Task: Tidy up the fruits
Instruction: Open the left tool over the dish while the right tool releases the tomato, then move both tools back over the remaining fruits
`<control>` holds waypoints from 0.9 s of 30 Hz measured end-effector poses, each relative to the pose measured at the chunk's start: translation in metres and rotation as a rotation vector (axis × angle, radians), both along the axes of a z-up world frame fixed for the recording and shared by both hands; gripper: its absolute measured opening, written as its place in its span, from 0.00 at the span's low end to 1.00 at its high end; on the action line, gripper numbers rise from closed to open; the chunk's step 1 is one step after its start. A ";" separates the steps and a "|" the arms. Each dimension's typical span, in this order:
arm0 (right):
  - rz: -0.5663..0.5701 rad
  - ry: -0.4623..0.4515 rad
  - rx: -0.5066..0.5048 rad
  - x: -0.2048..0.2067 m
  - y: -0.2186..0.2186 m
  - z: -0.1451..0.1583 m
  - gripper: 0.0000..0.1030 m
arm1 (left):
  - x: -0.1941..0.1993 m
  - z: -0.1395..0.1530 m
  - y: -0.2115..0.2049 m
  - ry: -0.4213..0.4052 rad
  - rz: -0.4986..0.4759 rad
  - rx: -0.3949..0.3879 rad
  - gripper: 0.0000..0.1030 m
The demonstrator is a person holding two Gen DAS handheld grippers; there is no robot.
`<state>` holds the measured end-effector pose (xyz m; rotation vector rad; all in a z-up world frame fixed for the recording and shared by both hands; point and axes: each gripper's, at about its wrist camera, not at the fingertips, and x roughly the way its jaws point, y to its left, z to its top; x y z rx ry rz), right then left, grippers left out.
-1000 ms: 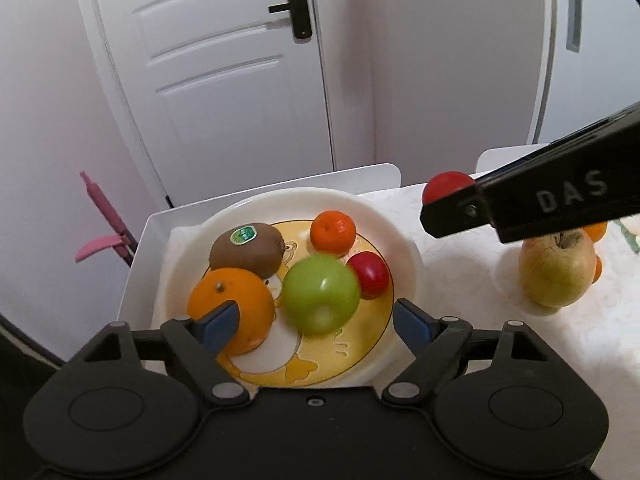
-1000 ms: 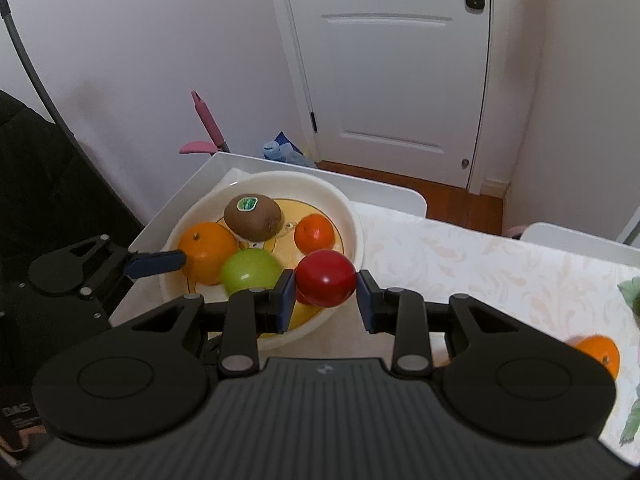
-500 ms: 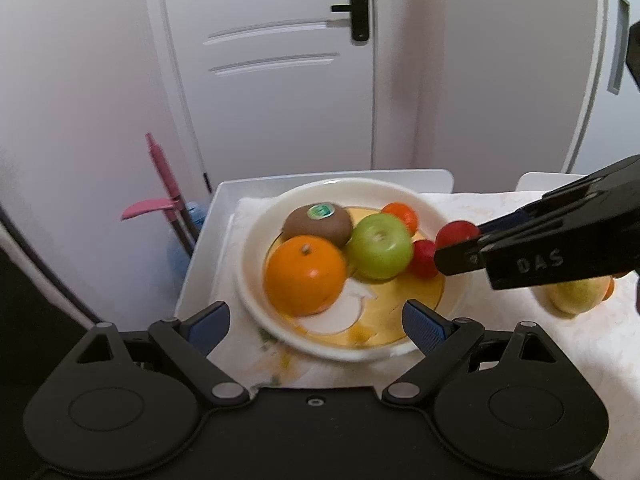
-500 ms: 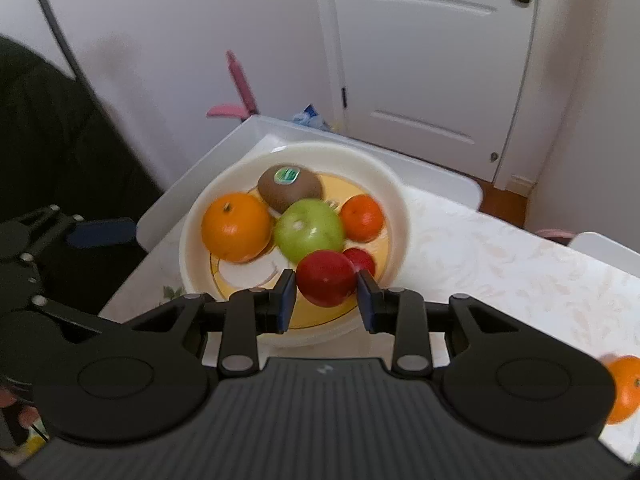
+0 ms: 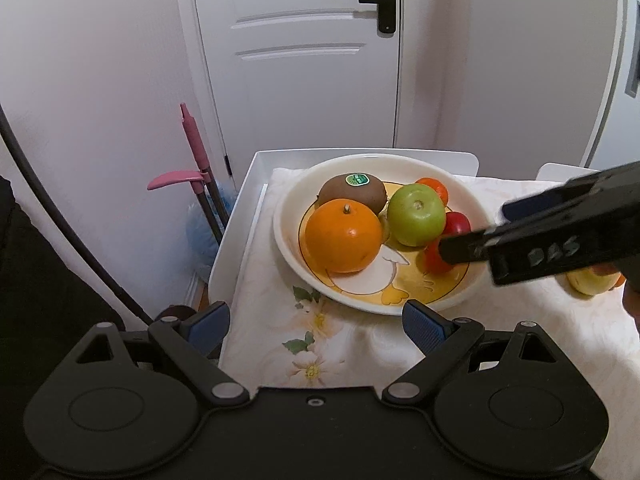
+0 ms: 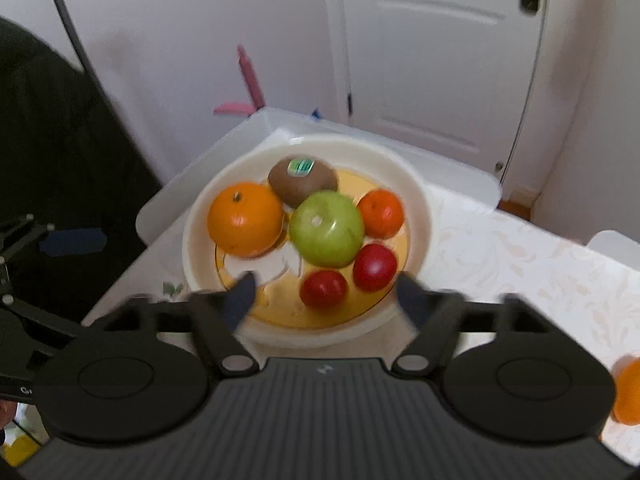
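Observation:
A white plate (image 6: pixel 416 184) with a yellow duck print holds a big orange (image 6: pixel 245 219), a kiwi (image 6: pixel 302 181), a green apple (image 6: pixel 327 228), a small mandarin (image 6: pixel 381 213) and two red fruits. The nearer red fruit (image 6: pixel 323 289) lies free on the plate between the open fingers of my right gripper (image 6: pixel 326 297). In the left wrist view the right gripper (image 5: pixel 472 250) reaches over the plate (image 5: pixel 288 240) from the right. My left gripper (image 5: pixel 316 322) is open and empty, just short of the plate's near rim.
A yellow-green apple (image 5: pixel 588 282) and an orange fruit (image 6: pixel 628 394) lie on the flowered tablecloth to the right. The table's left edge drops off beside a pink-handled tool (image 5: pixel 194 152). A white door stands behind.
My right gripper carried the red fruit over the plate, lowered it and opened; the fruit now lies on the plate. My left gripper drew back from the plate.

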<state>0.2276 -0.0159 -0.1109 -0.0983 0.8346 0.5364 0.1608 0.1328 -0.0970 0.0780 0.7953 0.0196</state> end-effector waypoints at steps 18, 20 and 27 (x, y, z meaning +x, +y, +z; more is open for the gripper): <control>-0.164 -0.069 -0.016 -0.057 -0.047 0.034 1.00 | -0.027 0.024 -0.011 -0.031 -0.026 -0.027 0.93; -0.174 -0.088 -0.030 -0.069 -0.055 0.042 1.00 | -0.032 0.030 -0.011 -0.036 -0.031 -0.065 0.93; -0.264 -0.097 -0.056 -0.104 -0.096 0.060 1.00 | -0.043 0.048 -0.030 -0.079 -0.098 -0.053 0.93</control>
